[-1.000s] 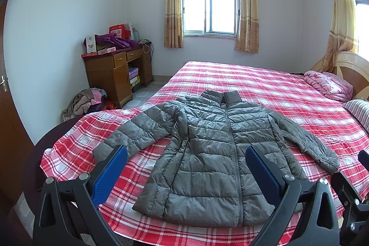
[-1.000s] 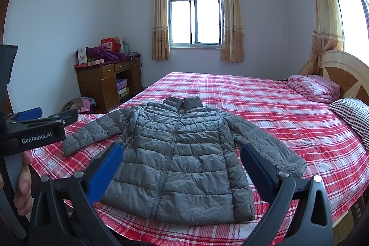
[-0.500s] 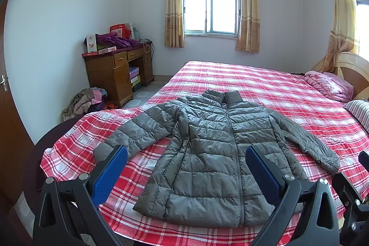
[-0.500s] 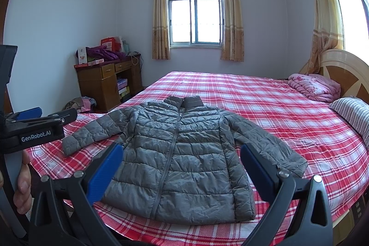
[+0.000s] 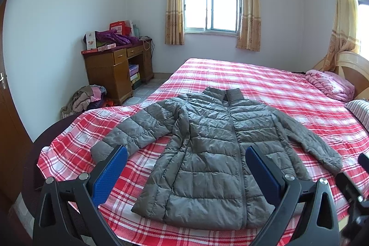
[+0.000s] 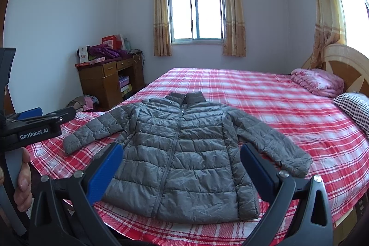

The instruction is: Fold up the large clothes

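Grey quilted jacket lies flat, front up and zipped, sleeves spread, on the near end of the red plaid bed. Both the left hand-held gripper and right hand-held gripper hover before its hem, jaws released, grasping nothing.

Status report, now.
Left gripper and right gripper: jaws open, empty. Grey jacket flat on bed, unfolded, sleeves spread. Nothing blocking.
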Demonstrator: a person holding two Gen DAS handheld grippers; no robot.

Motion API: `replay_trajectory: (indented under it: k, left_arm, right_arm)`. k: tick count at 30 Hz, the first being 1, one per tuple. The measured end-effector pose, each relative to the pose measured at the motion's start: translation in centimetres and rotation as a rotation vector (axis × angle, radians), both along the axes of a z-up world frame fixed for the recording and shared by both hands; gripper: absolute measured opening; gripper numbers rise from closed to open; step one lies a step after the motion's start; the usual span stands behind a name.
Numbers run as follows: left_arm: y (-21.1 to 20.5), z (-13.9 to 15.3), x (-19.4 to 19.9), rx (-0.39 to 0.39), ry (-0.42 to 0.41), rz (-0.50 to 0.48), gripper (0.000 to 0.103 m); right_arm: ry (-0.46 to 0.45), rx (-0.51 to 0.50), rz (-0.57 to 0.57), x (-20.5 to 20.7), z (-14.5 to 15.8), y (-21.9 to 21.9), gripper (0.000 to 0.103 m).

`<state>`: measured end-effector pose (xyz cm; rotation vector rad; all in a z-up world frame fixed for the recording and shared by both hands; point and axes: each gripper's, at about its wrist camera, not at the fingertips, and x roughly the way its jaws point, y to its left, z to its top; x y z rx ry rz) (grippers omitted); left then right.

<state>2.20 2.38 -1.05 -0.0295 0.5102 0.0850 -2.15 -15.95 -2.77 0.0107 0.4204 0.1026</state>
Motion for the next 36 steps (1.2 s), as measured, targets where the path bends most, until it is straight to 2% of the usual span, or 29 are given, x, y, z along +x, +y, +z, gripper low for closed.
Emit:
replay_trajectory:
  k: [4, 8, 15, 19, 21, 24, 27, 28, 29, 31, 32, 34, 36]
  left_arm:
    - [0.0, -2.3, 2.7, 0.030, 0.046, -0.004, 0.102]
    - [-0.2, -4.9, 6.5, 0.054, 0.112, -0.026, 0.102]
    - [-1.3, -8.3, 12.5, 0.094, 0.145, -0.028, 0.102]
    - [-1.7, -10.6, 16.5, 0.113, 0.185, -0.010, 0.102]
    - [-1.8, -12.0, 18.8, 0.118, 0.216, 0.008, 0.102]
    - [-2.0, -13.8, 21.4, 0.122, 0.251, 0.032, 0.102]
    - [-2.1, -15.7, 24.4, 0.149, 0.289, 0.059, 0.102]
    - [-2.1, -16.1, 25.1, 0.160, 0.298, 0.070, 0.102]
    - [-2.0, -16.6, 25.6, 0.169, 0.305, 0.080, 0.102]
    - [-1.8, -17.6, 26.8, 0.185, 0.330, 0.092, 0.102]
    - [-1.7, -18.0, 27.1, 0.190, 0.340, 0.096, 0.102]
    - [-1.4, -18.6, 27.6, 0.196, 0.352, 0.099, 0.102]
    - [-1.1, -19.0, 27.9, 0.200, 0.359, 0.097, 0.102]
  right_arm:
    - [0.019, -0.003, -0.049, 2.0, -1.2, -1.9, 0.103]
    - [0.063, 0.012, -0.163, 4.7, -3.3, -6.0, 0.103]
    - [0.196, 0.072, -0.399, 8.5, -8.0, -16.6, 0.103]
    - [0.269, 0.137, -0.535, 9.4, -10.4, -23.1, 0.094]
    - [0.289, 0.173, -0.598, 9.7, -11.5, -26.1, 0.093]
    - [0.329, 0.232, -0.643, 10.8, -13.1, -29.2, 0.089]
    - [0.360, 0.245, -0.645, 12.7, -14.6, -30.4, 0.088]
    - [0.371, 0.241, -0.642, 13.3, -15.0, -30.7, 0.084]
    - [0.386, 0.240, -0.639, 14.0, -15.5, -30.9, 0.072]
    - [0.412, 0.243, -0.637, 14.9, -16.5, -31.5, 0.058]
    - [0.389, 0.229, -0.644, 14.9, -16.5, -31.7, 0.045]
    - [0.371, 0.221, -0.630, 14.8, -16.5, -32.2, 0.032]
    - [0.362, 0.228, -0.633, 14.4, -16.5, -33.0, 0.026]
